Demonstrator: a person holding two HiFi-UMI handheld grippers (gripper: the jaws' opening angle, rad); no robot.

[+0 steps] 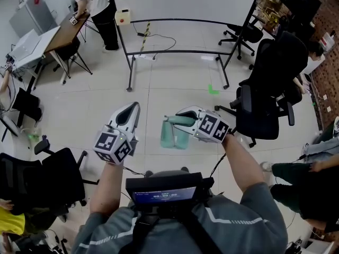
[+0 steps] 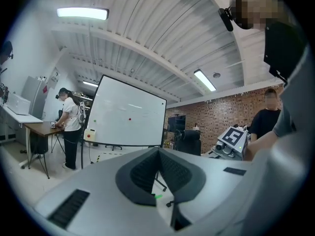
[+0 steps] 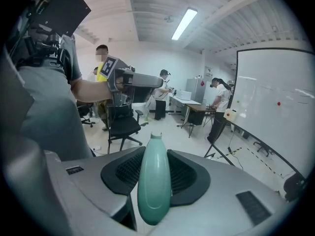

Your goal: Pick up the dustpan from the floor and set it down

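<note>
In the head view a pale green dustpan (image 1: 174, 135) hangs above the floor in front of me, pan end down. My right gripper (image 1: 172, 120) is shut on its handle. In the right gripper view the rounded green handle (image 3: 154, 181) stands clamped between both dark pads (image 3: 120, 173), its tip pointing away from the camera. My left gripper (image 1: 129, 113) is held up to the left of the dustpan, apart from it. In the left gripper view its pads (image 2: 142, 173) meet at the tips with nothing between them (image 2: 158, 150).
A whiteboard on a wheeled stand (image 1: 185, 4) is straight ahead, with green tape (image 1: 213, 90) on the floor near it. A black office chair (image 1: 270, 83) is close on the right, another (image 1: 50, 179) on the left. Desks (image 1: 50, 36) and people stand around the room.
</note>
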